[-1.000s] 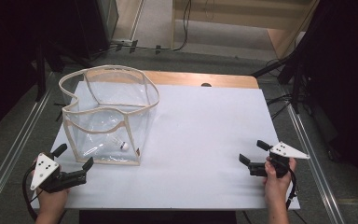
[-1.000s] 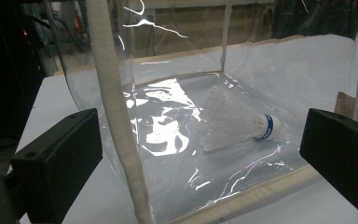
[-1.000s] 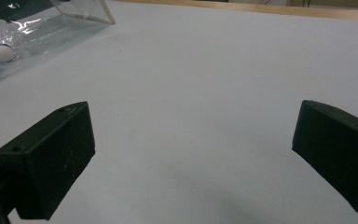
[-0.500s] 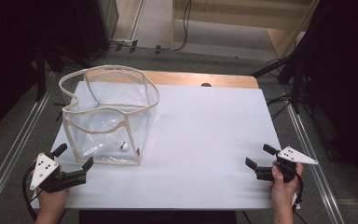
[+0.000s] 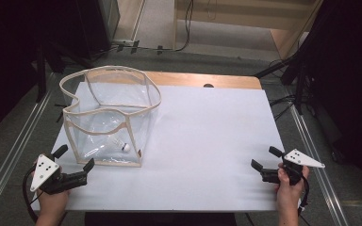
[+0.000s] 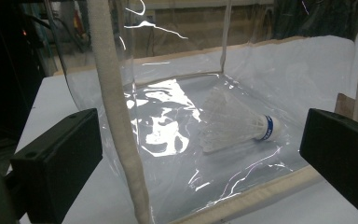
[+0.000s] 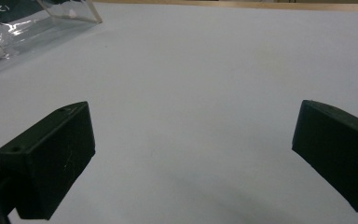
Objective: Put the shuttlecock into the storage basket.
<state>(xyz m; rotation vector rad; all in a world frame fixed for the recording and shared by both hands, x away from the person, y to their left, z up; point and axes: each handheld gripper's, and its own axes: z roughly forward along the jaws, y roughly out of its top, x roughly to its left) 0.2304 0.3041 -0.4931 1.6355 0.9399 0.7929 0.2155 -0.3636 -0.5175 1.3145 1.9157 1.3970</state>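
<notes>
- Left gripper (image 5: 75,158): held in the person's left hand (image 5: 52,203) at the near left corner of the table (image 5: 207,136); its jaws stand wide apart with nothing between them, and they point at the clear bag (image 5: 111,117) just ahead.
- Clear bag, left gripper view (image 6: 177,116): a see-through, box-shaped bag with cream cloth edging, standing upright and open at the top on the white table surface. One edged corner rises between the two jaws, nearer the left one; the bag's lower front edge runs across just beyond the jaw tips. Whether the jaws touch the bag cannot be told.
- Shuttlecock (image 6: 235,126): lies on its side on the bag's floor, ahead of the left gripper and toward its right jaw; white feathers point left, the cork with a blue band points right. In the high view the shuttlecock (image 5: 121,145) sits near the bag's front wall.
- Right gripper (image 5: 269,158): held in the person's right hand (image 5: 290,190) at the near right corner of the table, well apart from the bag; its jaws are spread wide over bare white surface and hold nothing.
- Right gripper view: the bag's bottom corner (image 7: 51,18) appears far ahead to the left of the jaws.
</notes>
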